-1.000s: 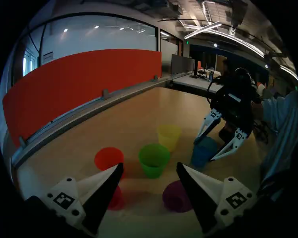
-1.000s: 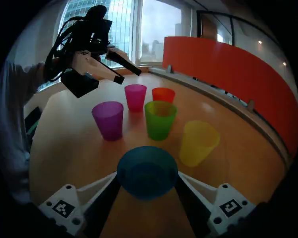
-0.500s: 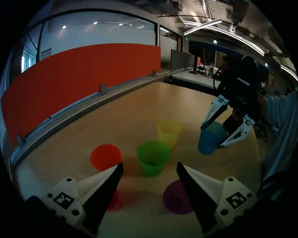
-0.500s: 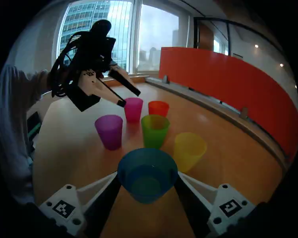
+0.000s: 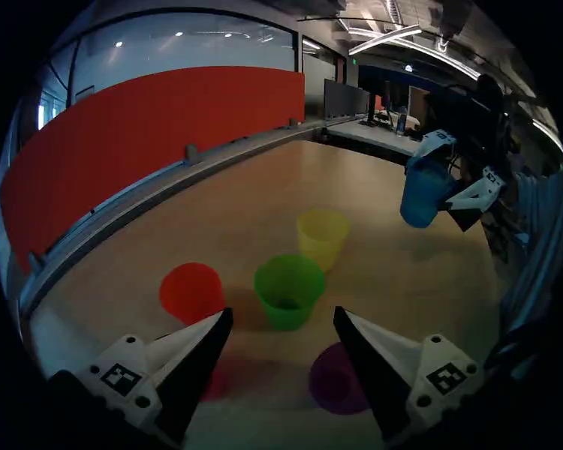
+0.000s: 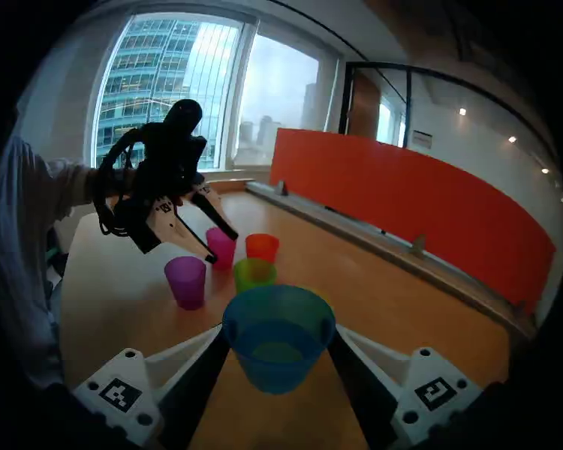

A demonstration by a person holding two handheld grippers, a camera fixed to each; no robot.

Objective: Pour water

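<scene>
Right claw (image 6: 279, 335) clamps the blue cup (image 6: 278, 367) from both sides, upright and well above the surface (image 6: 401, 300), likely to prevent spillage before pouring. Left claw (image 5: 281, 315) hangs wide open, empty, near the green cup (image 5: 289, 289).

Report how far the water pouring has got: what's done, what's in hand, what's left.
Done: the right gripper is shut on the blue cup, which is up off the table. In hand: the cup is held upright, and no water is leaving it. Left: tipping it into a target cup, perhaps the green cup or the yellow cup. The left gripper is open, holding nothing.
</scene>
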